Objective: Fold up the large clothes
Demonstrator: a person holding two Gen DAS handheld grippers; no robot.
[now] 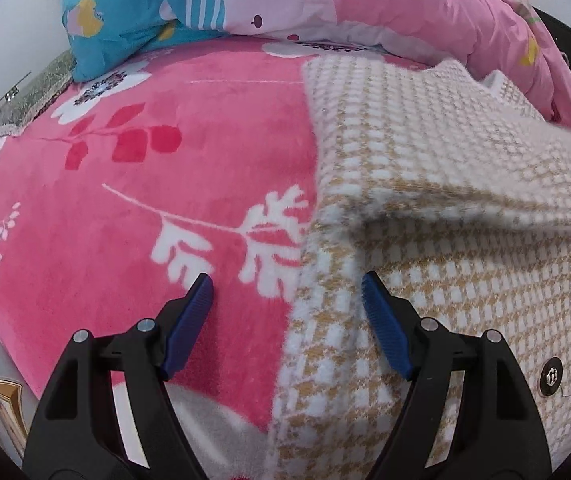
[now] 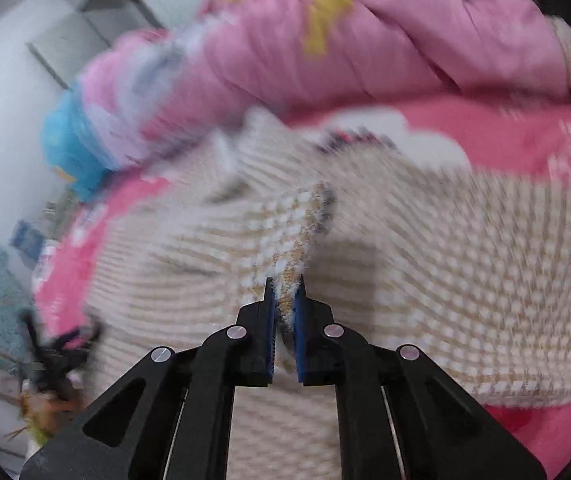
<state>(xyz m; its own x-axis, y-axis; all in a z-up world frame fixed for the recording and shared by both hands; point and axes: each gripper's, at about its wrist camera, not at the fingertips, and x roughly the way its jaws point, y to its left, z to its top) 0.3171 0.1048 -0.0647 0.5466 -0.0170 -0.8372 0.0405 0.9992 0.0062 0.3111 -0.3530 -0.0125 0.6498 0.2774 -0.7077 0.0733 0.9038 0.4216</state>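
A beige-and-white houndstooth coat (image 1: 445, 208) lies on a pink flowered blanket (image 1: 125, 184), filling the right half of the left wrist view, with one flap lifted and blurred at the right. My left gripper (image 1: 287, 284) is open and empty, its blue pads spanning the coat's left edge low over the blanket. In the right wrist view my right gripper (image 2: 285, 282) is shut on a raised fold of the coat (image 2: 465, 260), holding it above the rest of the garment. That view is motion-blurred.
A heap of pink and blue bedding (image 1: 325, 4) lies along the far side of the bed, also in the right wrist view (image 2: 345, 40). Black snap buttons (image 1: 551, 376) sit on the coat at the right. White furniture (image 2: 17, 92) and floor clutter (image 2: 45, 380) are at the left.
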